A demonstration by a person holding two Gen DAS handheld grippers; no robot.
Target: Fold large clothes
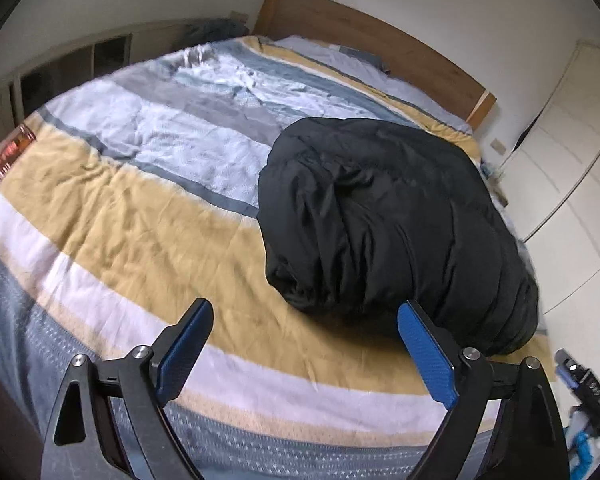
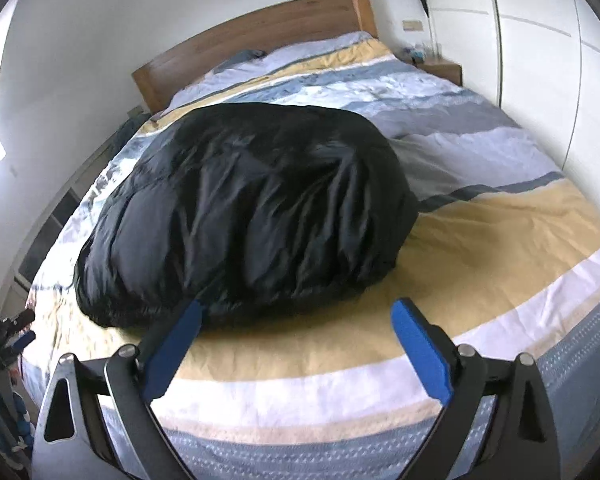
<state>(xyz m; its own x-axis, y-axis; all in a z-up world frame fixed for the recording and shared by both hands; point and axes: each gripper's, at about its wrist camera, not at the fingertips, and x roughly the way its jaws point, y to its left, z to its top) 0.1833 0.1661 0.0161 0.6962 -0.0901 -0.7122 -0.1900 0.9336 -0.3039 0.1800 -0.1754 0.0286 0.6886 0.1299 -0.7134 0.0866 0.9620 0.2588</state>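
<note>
A black puffy jacket (image 1: 388, 216) lies folded in a thick bundle on the striped bed cover (image 1: 148, 208). It also shows in the right wrist view (image 2: 252, 208), on the cover (image 2: 500, 232). My left gripper (image 1: 304, 320) is open and empty, held above the bed's near part, with the jacket just beyond its right finger. My right gripper (image 2: 296, 316) is open and empty, with its left finger in front of the jacket's near edge. Neither gripper touches the jacket. The other gripper shows at the right edge of the left view (image 1: 588, 384) and at the left edge of the right view (image 2: 8, 340).
A wooden headboard (image 1: 364, 36) stands at the bed's far end, with pillows (image 2: 300, 56) in front. White wardrobe doors (image 1: 572, 184) are at one side, a low shelf unit (image 1: 60, 76) at the other. A wooden nightstand (image 2: 440, 70) stands by the headboard.
</note>
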